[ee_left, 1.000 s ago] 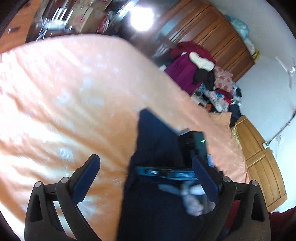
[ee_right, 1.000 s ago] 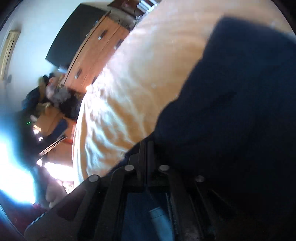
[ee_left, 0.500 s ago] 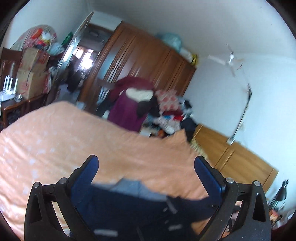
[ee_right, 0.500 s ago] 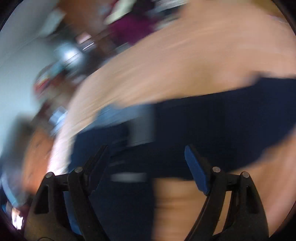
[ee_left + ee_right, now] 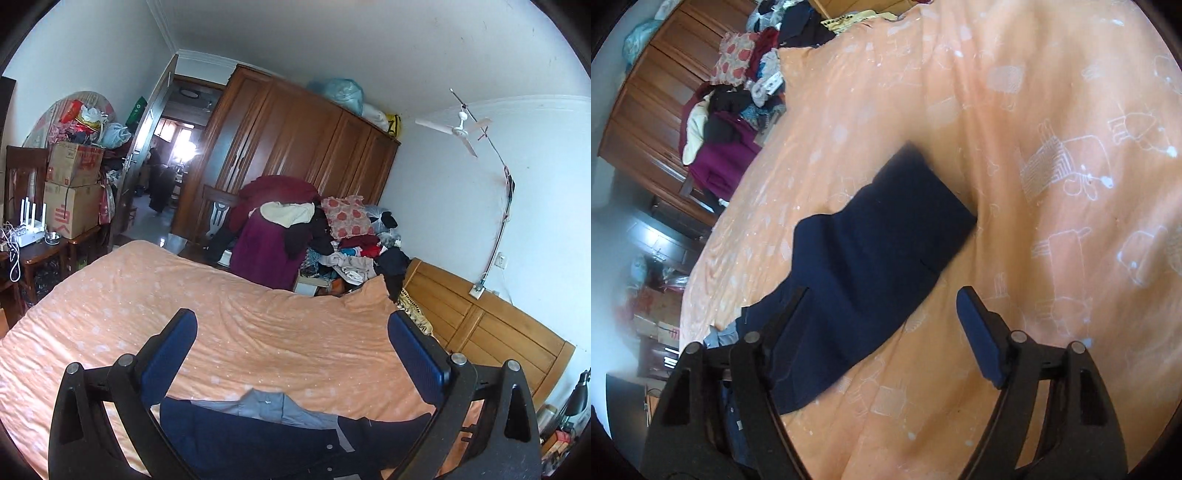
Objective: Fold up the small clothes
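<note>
Navy shorts (image 5: 871, 254) laid flat on orange bedsheet (image 5: 1015, 166), partly folded, grey lining shown at waistband. Left gripper (image 5: 291, 332) and right gripper (image 5: 882, 314) jaws spread wide, nothing held.

Honestly you're not getting much readable text here. The lower cardboard box (image 5: 70, 208) stacked by the door is showing a big red mark on its front, but it's too warped to read. The upper box (image 5: 75, 162) is carrying red print too, just as illegible. A green bag (image 5: 137, 109) behind the door is wearing a white round logo, nothing you can spell out.
</note>
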Motion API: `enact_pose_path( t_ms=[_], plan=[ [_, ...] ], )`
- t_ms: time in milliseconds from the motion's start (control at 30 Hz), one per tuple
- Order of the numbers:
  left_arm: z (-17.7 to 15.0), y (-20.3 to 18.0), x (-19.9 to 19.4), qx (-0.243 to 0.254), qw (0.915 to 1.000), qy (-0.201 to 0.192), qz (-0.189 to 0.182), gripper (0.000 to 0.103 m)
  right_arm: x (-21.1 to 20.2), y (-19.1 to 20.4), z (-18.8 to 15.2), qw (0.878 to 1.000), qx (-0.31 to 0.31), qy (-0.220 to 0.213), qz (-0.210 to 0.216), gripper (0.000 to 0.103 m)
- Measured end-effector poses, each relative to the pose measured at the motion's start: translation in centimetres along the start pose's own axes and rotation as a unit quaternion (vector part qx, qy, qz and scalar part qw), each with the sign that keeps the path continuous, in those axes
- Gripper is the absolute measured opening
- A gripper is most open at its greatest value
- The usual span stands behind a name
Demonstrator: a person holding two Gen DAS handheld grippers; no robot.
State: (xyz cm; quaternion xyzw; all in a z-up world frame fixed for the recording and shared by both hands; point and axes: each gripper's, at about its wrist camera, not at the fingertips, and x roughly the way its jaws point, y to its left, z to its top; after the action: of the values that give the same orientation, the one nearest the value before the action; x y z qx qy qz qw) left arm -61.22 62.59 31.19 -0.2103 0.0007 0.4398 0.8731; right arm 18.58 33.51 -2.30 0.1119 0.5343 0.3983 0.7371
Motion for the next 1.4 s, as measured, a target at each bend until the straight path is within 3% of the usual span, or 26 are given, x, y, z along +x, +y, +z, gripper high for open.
enact_pose_path(
  t_ms=[133, 267, 467, 600, 667, 833, 900, 933, 967, 1067, 1200, 1300, 1400],
  plan=[
    [-1.6, -1.5, 1.8, 0.018, 0.9995, 0.026, 0.009, 0.103, -2.3, 0.3, -1.4, 0.999, 0.004, -0.024, 0.023, 0.072],
    [-3.4, -2.5, 3.8, 0.027, 0.9983, 0.05, 0.013, 0.103, -2.5, -0.4, -1.0, 0.998, 0.025, -0.048, 0.012, 0.067],
    [-5.7, -2.6, 6.7, 0.024, 0.997, 0.073, 0.009, 0.103, -0.3, -1.5, -0.6, 0.999, 0.035, -0.027, 0.004, 0.067],
    [-7.4, -2.5, 8.6, 0.016, 0.9958, 0.09, 0.005, 0.103, 0.3, -0.7, 0.5, 0.999, 0.011, -0.041, -0.002, 0.067],
    [-8.1, -2.4, 9.4, 0.013, 0.9949, 0.1, 0.005, 0.103, 1.0, -0.8, 1.2, 0.999, 0.01, -0.045, -0.026, 0.067],
    [-10.2, -2.2, 11.2, 0.01, 0.9925, 0.122, 0.0, 0.103, 2.6, -1.1, 0.9, 0.999, 0.01, -0.027, -0.03, 0.067],
    [-11.2, -2.1, 12.1, 0.006, 0.9913, 0.131, 0.0, 0.103, 3.0, -0.9, 0.6, 0.999, 0.001, -0.023, -0.029, 0.043],
    [-11.7, -2.0, 12.6, 0.005, 0.9906, 0.137, -0.002, 0.103, 2.9, -0.7, 0.6, 1.0, 0.0, -0.022, -0.016, 0.011],
    [-12.2, -2.0, 13.1, 0.005, 0.9897, 0.143, -0.002, 0.103, 2.3, 0.1, 0.5, 1.0, -0.003, -0.029, 0.01, 0.012],
    [-13.5, -1.8, 13.8, 0.018, 0.9887, 0.149, 0.013, 0.103, -0.6, 5.5, -0.4, 0.994, -0.054, -0.054, 0.077, 0.012],
    [-14.7, 0.5, 13.8, -0.003, 0.9881, 0.153, 0.014, 0.103, -3.6, 17.3, -3.3, 0.97, -0.138, -0.054, 0.195, 0.012],
    [-15.5, 3.3, 13.0, -0.032, 0.9884, 0.148, 0.016, 0.103, -2.8, 26.8, -6.4, 0.946, -0.179, -0.028, 0.27, 0.012],
    [-16.4, 6.2, 11.9, -0.058, 0.9877, 0.143, 0.023, 0.103, 0.6, 35.6, -11.0, 0.923, -0.211, 0.018, 0.322, 0.012]
  ],
)
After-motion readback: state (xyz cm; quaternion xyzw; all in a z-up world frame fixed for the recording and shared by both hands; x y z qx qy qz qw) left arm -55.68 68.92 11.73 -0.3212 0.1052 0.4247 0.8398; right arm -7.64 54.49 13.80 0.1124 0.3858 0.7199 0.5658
